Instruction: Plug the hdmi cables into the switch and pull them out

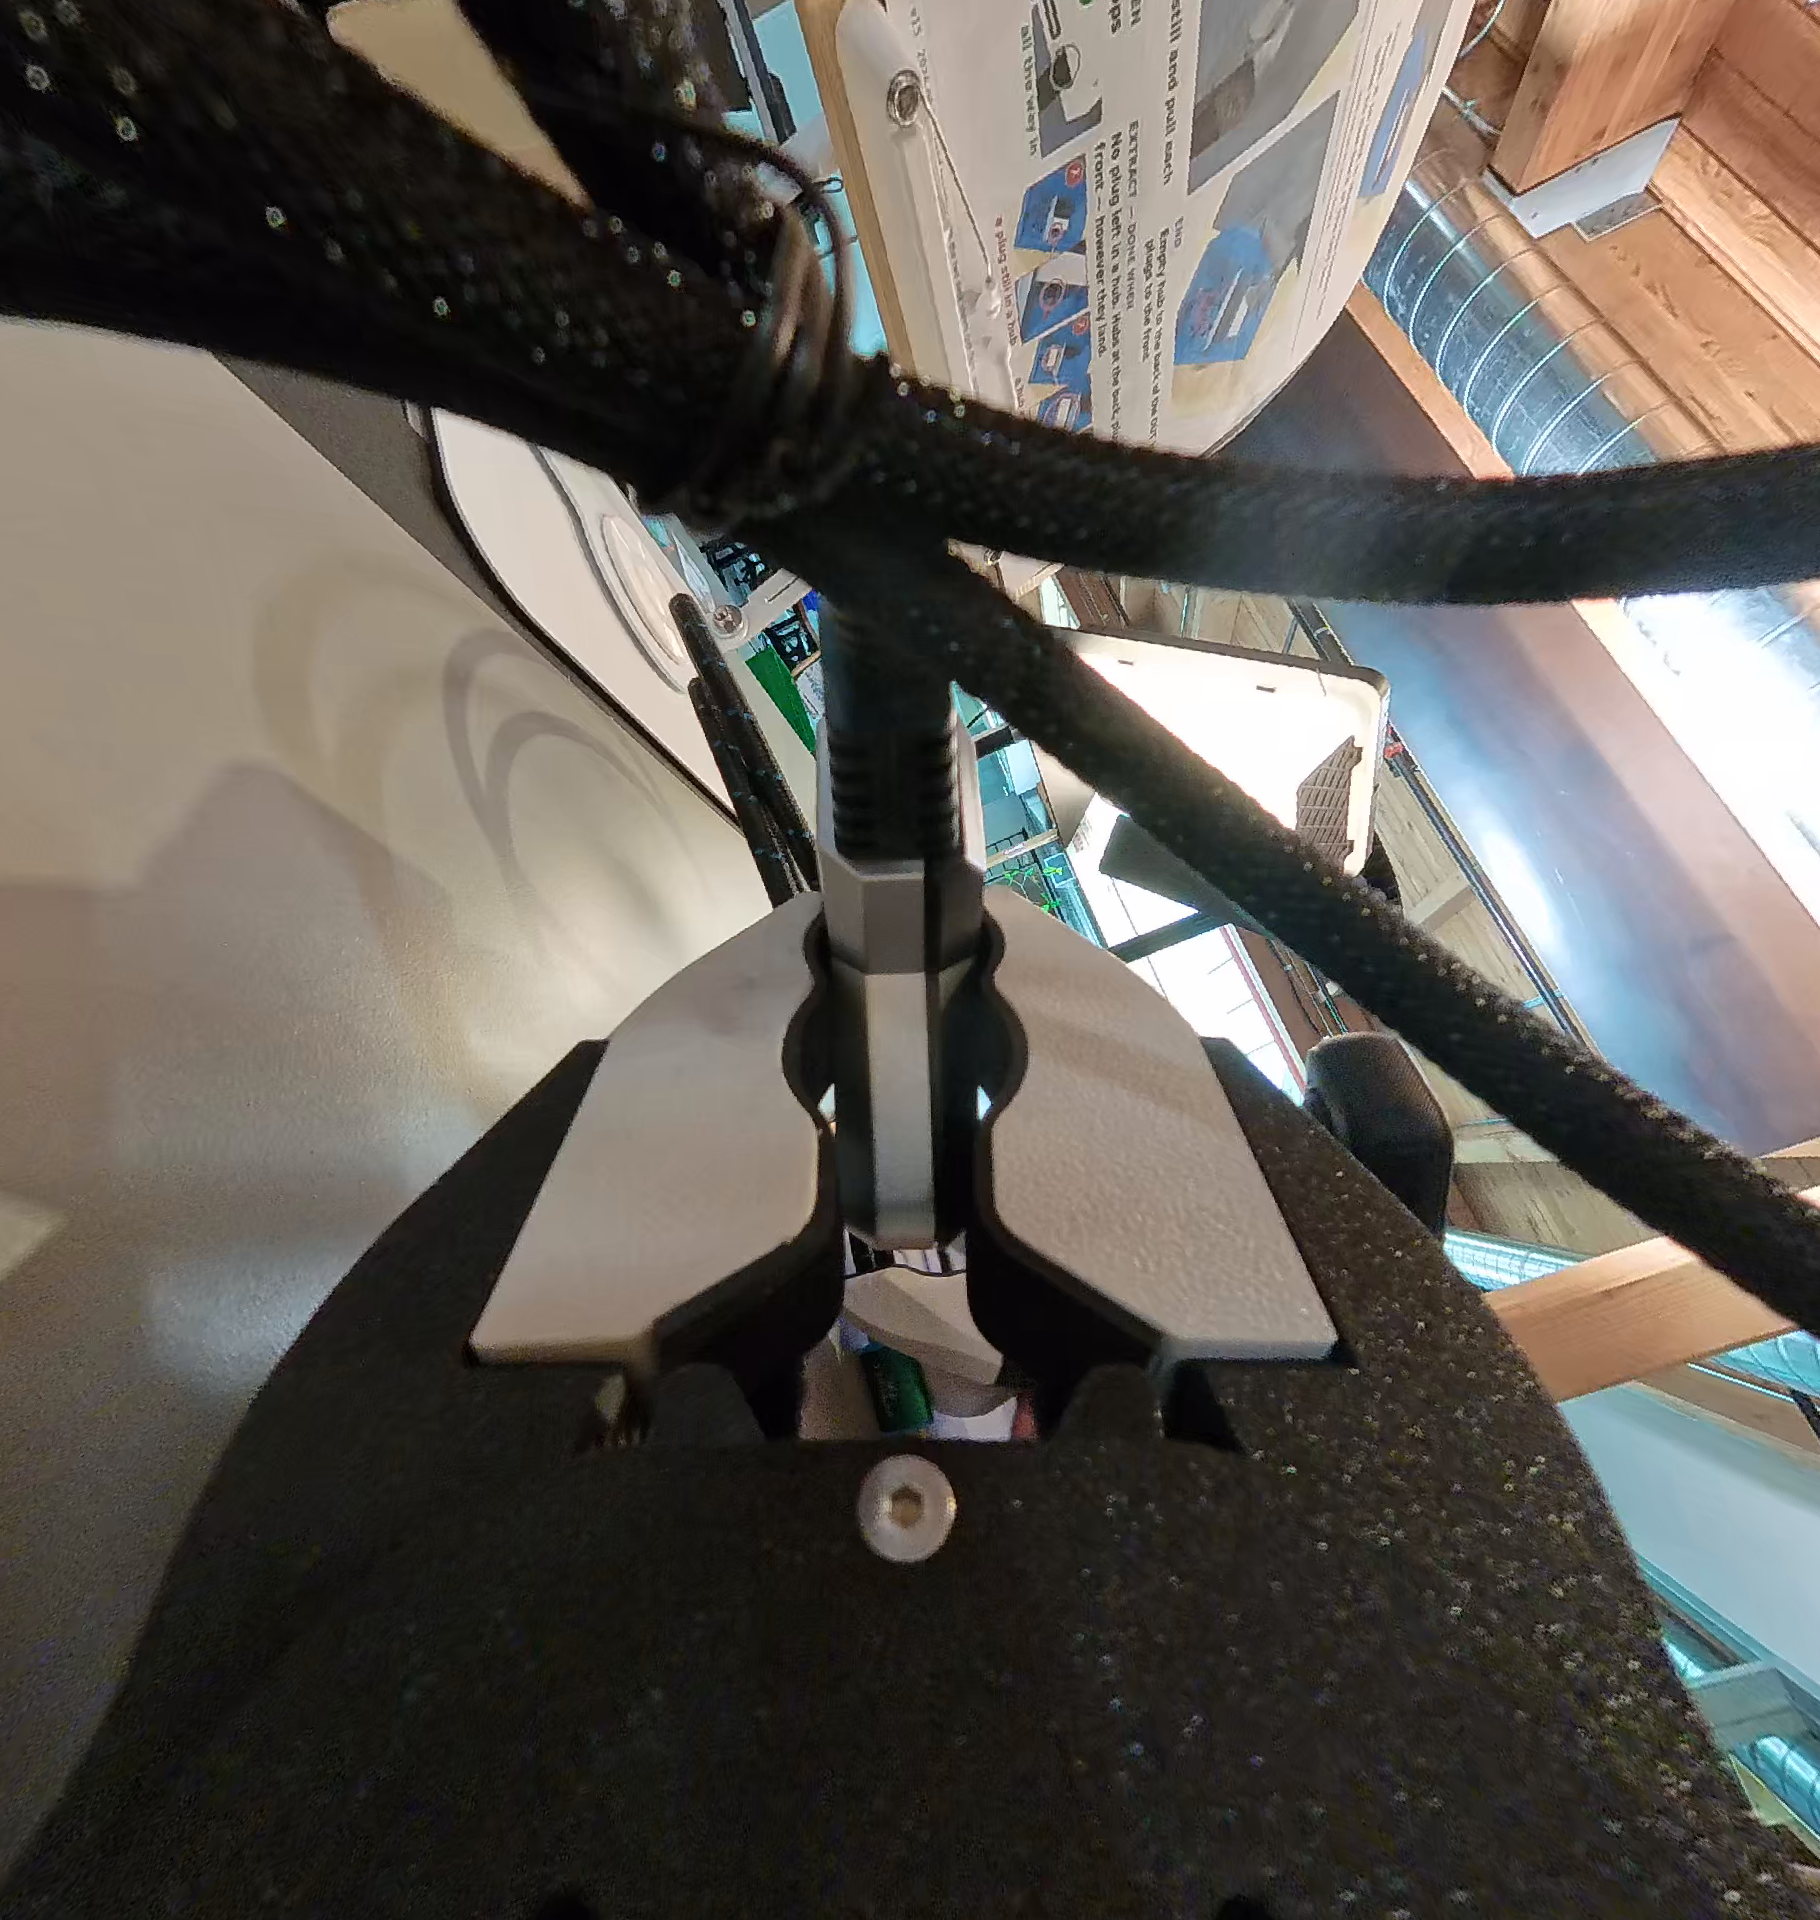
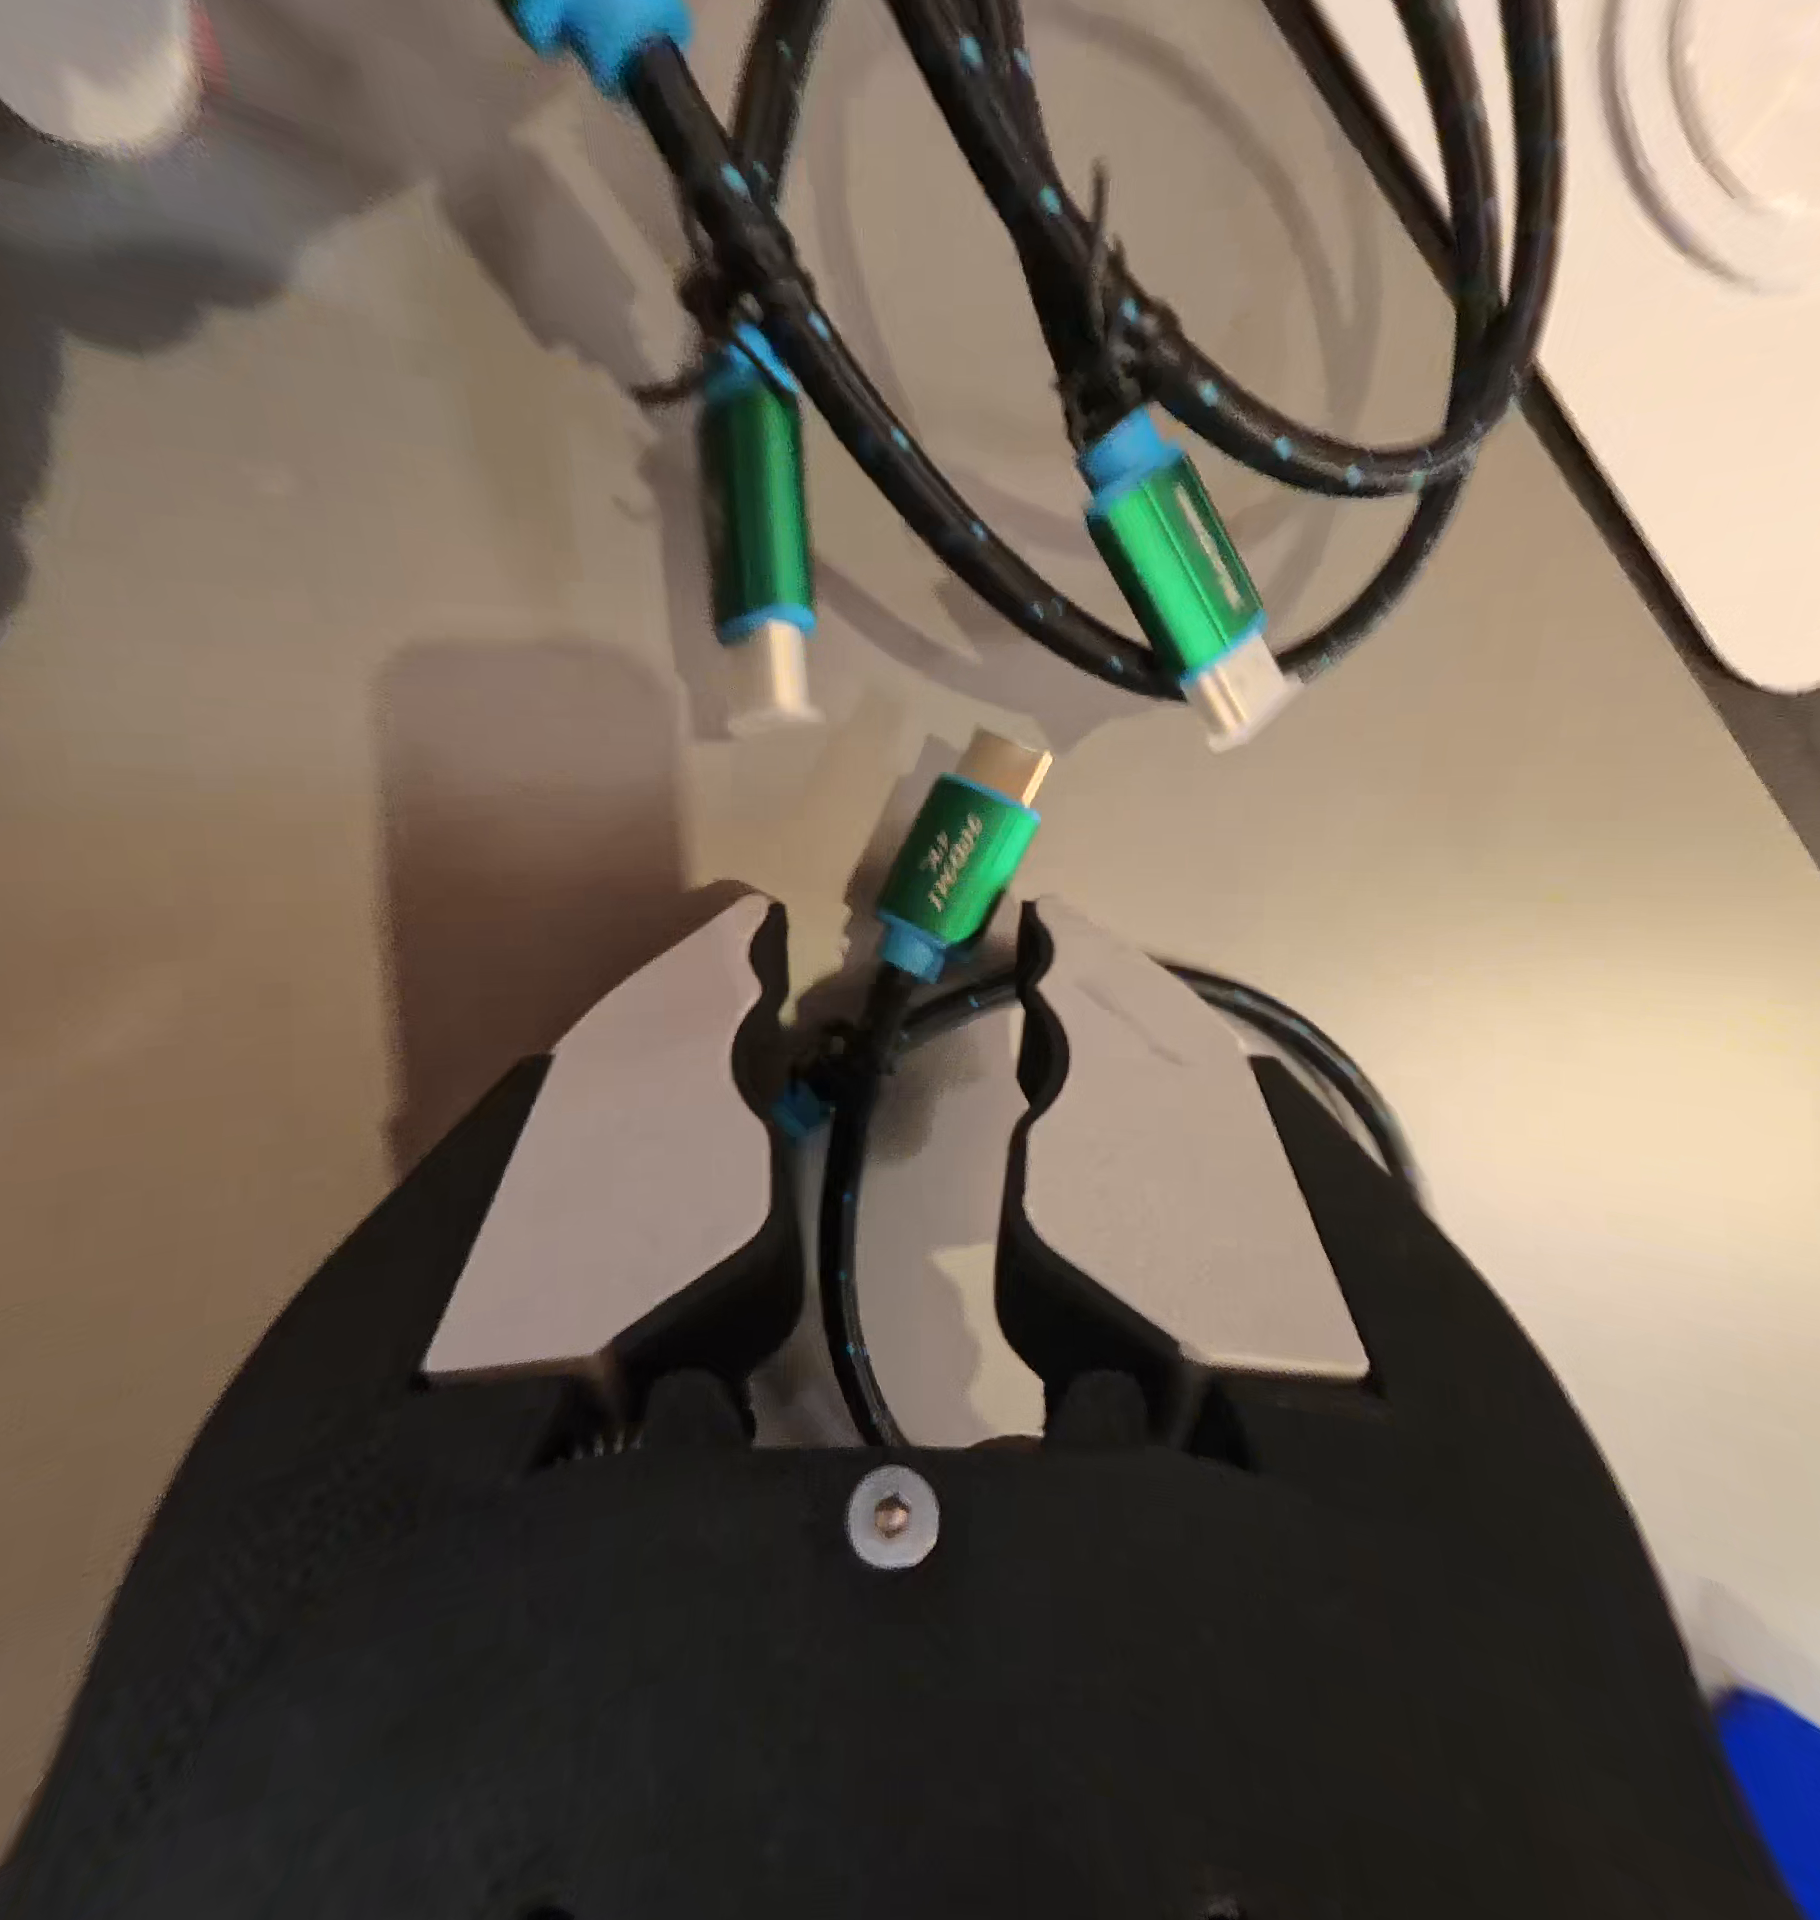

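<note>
three green plugs with blue collars show in the right wrist view, each on a black braided cable flecked with blue. the nearest green plug (image 2: 956,871) points its gold tip away from the camera and lies on the pale tabletop (image 2: 1405,1039) just ahead of the right gripper (image 2: 901,920), whose two grey fingers stand spread with a clear gap on either side of the plug's blue collar, pressing on nothing. its cable (image 2: 849,1247) runs back between the fingers in a loop. the other two lie farther off, tips toward the camera: a left green plug (image 2: 760,509) and a right green plug (image 2: 1171,566). light lettering runs along the nearest plug and the right one. a white device (image 2: 1737,343) sits at the upper right. in the left wrist view the left gripper (image 1: 898,966) is pinching one grey metal plug (image 1: 890,1049), both fingers pressed against its sides, with its ribbed black boot rising out of the grip. thick black braided cables (image 1: 1405,530) cross overhead, bound with thin black wire. one printed sheet (image 1: 1145,208) with text and blue pictures hangs behind them.
</note>
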Demonstrator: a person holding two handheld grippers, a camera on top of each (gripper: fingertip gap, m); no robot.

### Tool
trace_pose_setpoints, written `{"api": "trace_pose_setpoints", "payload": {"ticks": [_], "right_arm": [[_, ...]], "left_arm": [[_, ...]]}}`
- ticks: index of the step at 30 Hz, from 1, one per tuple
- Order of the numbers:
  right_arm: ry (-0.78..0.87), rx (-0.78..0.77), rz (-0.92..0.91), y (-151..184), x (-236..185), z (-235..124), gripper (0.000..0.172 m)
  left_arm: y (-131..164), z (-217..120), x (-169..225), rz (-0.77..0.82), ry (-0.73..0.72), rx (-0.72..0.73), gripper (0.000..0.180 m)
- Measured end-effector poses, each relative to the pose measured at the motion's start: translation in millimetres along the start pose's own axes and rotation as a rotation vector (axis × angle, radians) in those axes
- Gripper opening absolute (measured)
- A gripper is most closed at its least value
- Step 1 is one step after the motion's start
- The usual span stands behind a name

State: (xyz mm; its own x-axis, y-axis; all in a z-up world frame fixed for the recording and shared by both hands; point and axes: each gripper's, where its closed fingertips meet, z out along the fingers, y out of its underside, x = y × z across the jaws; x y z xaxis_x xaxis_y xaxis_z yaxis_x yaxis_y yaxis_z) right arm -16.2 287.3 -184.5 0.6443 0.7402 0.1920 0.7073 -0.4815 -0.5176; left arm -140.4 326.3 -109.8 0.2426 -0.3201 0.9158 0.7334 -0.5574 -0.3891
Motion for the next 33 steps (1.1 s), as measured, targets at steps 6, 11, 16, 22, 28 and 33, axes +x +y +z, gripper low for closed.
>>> {"api": "trace_pose_setpoints", "payload": {"ticks": [6, 11, 16, 22, 28, 33], "right_arm": [[-0.082, 0.04, -0.181, -5, -21, 2, 0.018], [-0.314, 0.244, -0.374, -23, -68, -19, 0.017], [-0.375, 0.357, -0.38, -37, -84, -30, 0.017], [-0.384, 0.394, -0.218, -50, -74, -35, 0.017], [-0.412, 0.421, -0.075, -58, -68, -36, 0.016], [-0.432, 0.439, -0.042, -59, -62, -41, 0.016]], "left_arm": [[-1, 1, 1, -0.012, 0.012, 0.012, 0.022], [3, 4, 4, -0.049, 0.047, 0.006, 0.021], [14, 9, 11, -0.102, 0.114, -0.053, 0.022], [29, 16, 19, -0.088, 0.154, -0.127, 0.022], [28, 15, 23, -0.052, 0.166, -0.123, 0.022], [30, 14, 28, -0.014, 0.178, -0.15, 0.022]]}}
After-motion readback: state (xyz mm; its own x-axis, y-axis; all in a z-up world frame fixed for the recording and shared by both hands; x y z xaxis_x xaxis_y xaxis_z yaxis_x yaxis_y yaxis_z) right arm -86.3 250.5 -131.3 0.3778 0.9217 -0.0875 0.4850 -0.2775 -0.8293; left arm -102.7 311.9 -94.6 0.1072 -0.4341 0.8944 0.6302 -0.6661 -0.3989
